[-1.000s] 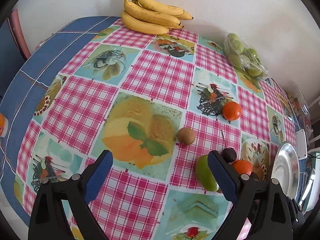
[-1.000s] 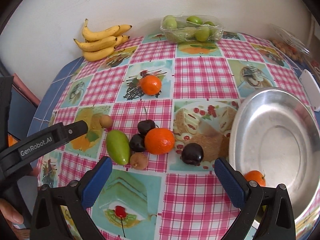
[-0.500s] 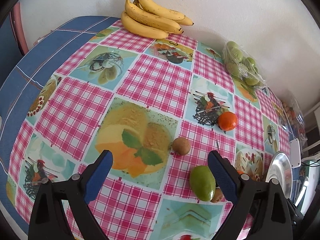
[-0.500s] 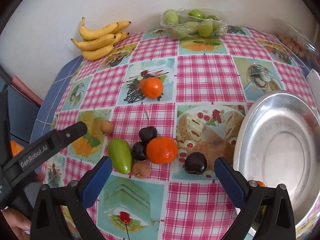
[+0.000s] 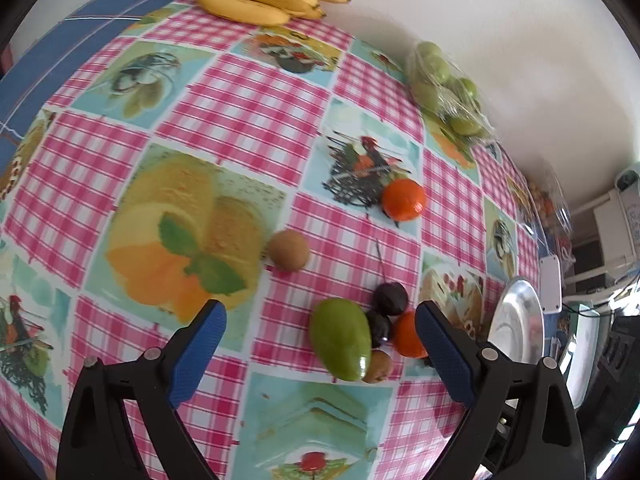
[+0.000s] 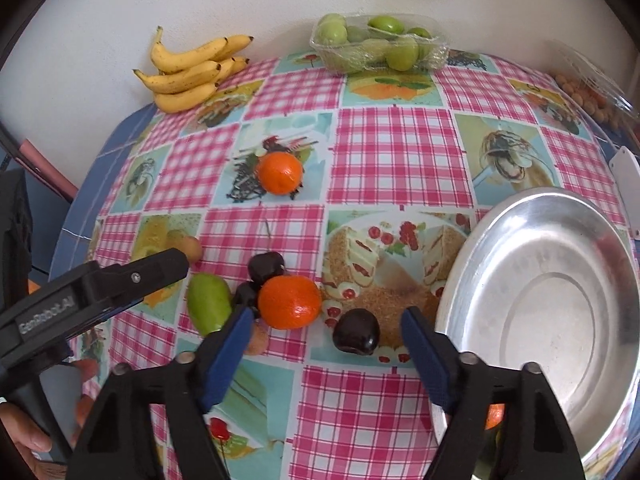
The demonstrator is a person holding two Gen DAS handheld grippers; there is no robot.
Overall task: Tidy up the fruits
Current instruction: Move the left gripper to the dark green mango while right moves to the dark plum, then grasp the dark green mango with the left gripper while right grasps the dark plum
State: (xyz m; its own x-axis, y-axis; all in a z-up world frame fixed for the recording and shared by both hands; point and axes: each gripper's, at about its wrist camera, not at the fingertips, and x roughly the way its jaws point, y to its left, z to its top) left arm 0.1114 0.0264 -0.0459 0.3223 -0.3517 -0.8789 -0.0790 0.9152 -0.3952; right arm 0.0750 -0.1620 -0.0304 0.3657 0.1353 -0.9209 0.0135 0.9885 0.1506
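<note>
Our right tongs [image 6: 326, 334] have gone from wide open to closing around the dark plum [image 6: 356, 332] on the surface, pads not yet touching. Our left tongs [image 5: 320, 344] have dropped nearer the green fruit [image 5: 340, 338], gaping and empty, so a pickup toward the metal dish [image 6: 560, 216] looks imminent.

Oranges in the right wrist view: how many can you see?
3. One orange lies alone toward the bananas; one sits in the fruit cluster; one peeks out behind the right claw's arm, beside the metal plate. More may be hidden.

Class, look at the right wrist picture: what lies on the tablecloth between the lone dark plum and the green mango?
In the right wrist view, an orange sits between the dark plum and the green mango, with a smaller dark fruit beside the mango.
</note>
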